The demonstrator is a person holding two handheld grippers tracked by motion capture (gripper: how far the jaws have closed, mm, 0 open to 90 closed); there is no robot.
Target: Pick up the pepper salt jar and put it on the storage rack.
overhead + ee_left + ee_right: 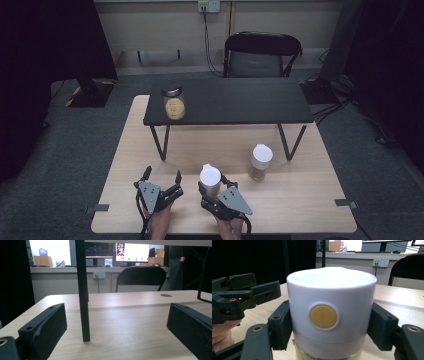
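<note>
Gripping the jar (331,315) near the desk's (300,210) front edge, your right gripper (212,189) has it clamped but unlifted; left gripper (161,177) gapes empty.

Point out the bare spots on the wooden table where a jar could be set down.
Free: the light wooden table's right front corner, right of the right gripper, and its left edge beside the left gripper. Crowded: front centre, around the white-lidded jar and second white-lidded jar.
</note>
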